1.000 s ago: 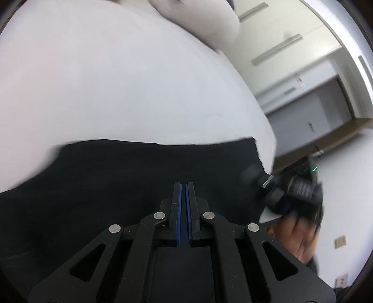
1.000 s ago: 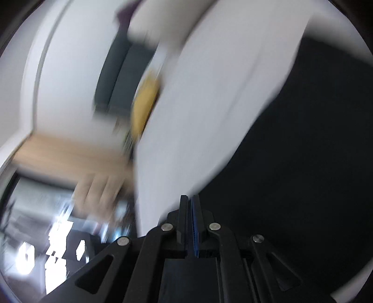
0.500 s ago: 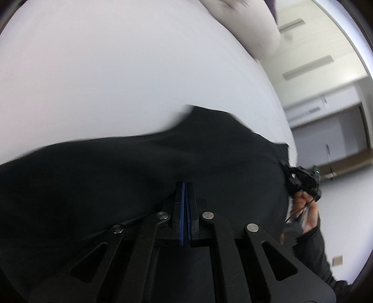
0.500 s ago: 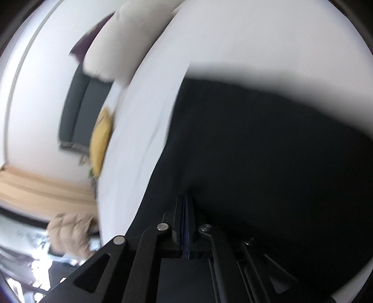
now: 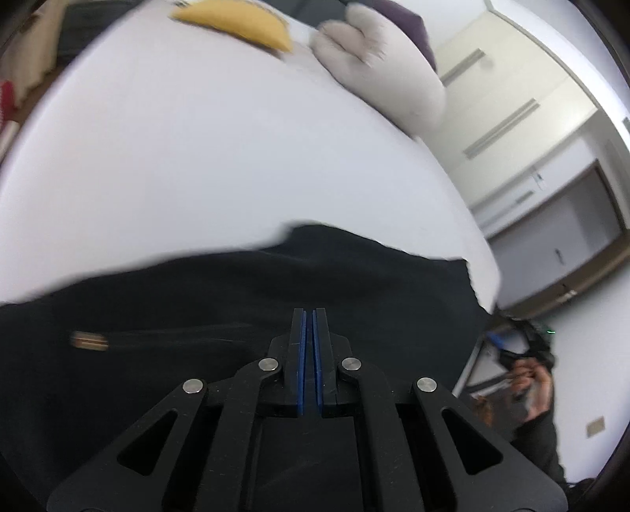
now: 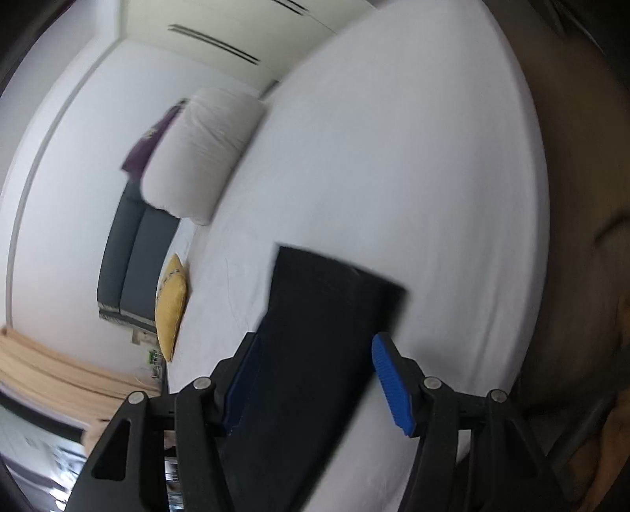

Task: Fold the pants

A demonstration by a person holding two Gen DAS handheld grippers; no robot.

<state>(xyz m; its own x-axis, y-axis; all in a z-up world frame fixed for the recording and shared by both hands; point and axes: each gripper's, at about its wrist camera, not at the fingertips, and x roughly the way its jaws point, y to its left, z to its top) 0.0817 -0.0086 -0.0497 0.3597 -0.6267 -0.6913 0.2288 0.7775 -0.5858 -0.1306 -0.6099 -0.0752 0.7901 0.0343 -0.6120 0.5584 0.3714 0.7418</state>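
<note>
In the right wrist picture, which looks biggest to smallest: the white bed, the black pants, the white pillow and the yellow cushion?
1. White bed, by far the largest.
2. Black pants, though they lie nearest the camera, which enlarges them.
3. White pillow.
4. Yellow cushion, the smallest.

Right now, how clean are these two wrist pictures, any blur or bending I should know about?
Left wrist view: sharp on the left hand-held gripper, but the pants edge, the yellow cushion and the pillow are smeared by motion. Right wrist view: the bed bulges with fisheye curve, the right rim is blurred brown, and the pants look flat black, without detail.
</note>
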